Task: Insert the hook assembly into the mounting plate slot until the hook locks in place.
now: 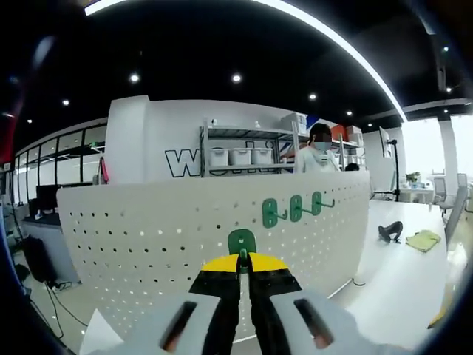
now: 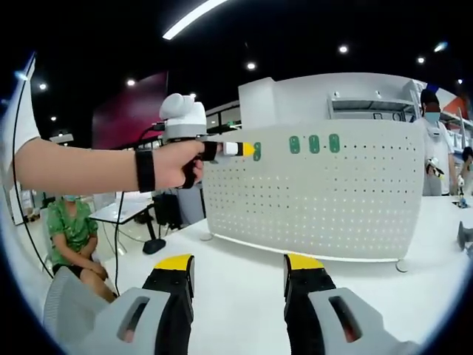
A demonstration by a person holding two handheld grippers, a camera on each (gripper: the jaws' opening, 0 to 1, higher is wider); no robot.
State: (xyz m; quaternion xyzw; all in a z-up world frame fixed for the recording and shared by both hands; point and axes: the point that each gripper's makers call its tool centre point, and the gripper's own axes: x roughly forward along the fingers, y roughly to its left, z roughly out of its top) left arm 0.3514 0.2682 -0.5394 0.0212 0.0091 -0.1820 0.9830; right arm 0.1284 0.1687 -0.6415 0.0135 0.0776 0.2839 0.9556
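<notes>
The left tongs (image 1: 243, 268), yellow-tipped, are pinched tight on a small green plastic hook (image 1: 242, 242), pressing it against the white metal board full of round holes (image 1: 148, 237). Three more green hooks (image 1: 294, 209) hang higher up. The right tongs (image 2: 240, 275) stand wide apart, holding nothing, above the smooth white tabletop (image 2: 236, 244).
</notes>
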